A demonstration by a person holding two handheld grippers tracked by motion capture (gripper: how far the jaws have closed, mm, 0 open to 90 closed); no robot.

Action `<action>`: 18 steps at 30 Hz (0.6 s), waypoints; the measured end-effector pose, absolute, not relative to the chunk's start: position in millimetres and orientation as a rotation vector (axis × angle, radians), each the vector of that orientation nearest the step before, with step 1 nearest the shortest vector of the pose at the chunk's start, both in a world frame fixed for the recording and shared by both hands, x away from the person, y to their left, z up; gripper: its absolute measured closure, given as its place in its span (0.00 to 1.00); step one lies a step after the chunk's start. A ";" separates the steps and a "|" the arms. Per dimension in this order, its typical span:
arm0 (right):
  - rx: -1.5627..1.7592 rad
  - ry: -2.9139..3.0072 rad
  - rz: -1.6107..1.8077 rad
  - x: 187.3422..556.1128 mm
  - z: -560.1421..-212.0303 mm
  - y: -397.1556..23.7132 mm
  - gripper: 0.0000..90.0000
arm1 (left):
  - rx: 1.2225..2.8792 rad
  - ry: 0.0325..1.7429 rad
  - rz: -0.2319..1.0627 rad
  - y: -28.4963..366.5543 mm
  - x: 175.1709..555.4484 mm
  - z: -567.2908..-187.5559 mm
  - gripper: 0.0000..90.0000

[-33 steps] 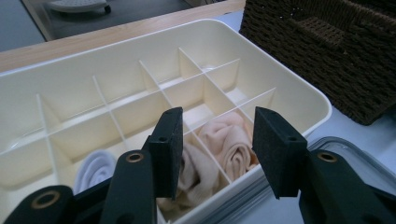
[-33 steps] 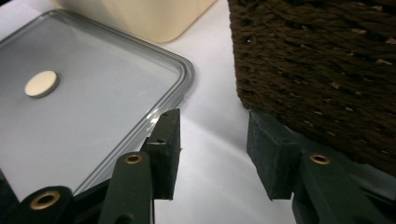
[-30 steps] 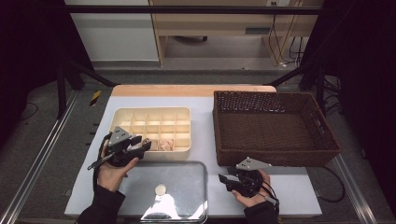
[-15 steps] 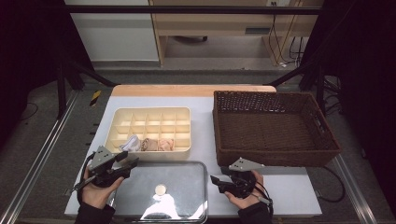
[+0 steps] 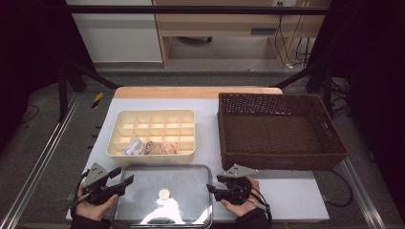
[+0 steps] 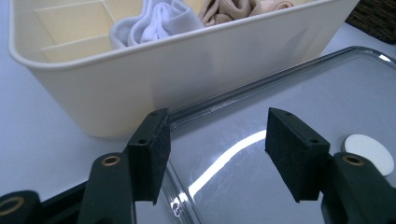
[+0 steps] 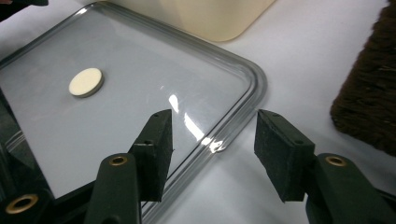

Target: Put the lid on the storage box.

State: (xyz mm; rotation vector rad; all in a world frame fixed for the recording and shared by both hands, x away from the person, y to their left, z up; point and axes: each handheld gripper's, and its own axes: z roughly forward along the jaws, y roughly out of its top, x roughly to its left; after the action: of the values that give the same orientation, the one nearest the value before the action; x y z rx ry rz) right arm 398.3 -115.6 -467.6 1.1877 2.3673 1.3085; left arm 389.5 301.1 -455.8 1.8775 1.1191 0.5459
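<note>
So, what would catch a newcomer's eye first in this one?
The clear lid lying flat at the table's near edge, with the left gripper and the right gripper open at its two sides. Behind it, the cream divided box holds rolled socks in its front row, and a dark wicker basket stands to the right.

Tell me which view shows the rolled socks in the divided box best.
The left gripper view: the socks sit close and sharp above the box wall. The high view shows them small, in the front row. The right gripper view catches just the box's corner.
</note>
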 end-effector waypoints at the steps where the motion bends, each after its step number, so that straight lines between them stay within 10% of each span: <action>1: 1.194 2.369 1.311 397.1 -467.7 -114.9 0.53 | 1.871 1.121 0.542 302.4 388.7 -455.5 0.45; 18: 1.227 2.373 1.324 396.7 -473.2 -112.1 0.55 | 1.903 1.264 0.449 324.7 370.4 -472.9 0.43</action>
State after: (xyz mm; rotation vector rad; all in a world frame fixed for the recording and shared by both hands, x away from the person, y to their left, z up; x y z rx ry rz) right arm 396.7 -112.1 -473.2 1.2269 2.3733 1.3244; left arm 370.4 324.7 -472.9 1.9027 1.2642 0.4487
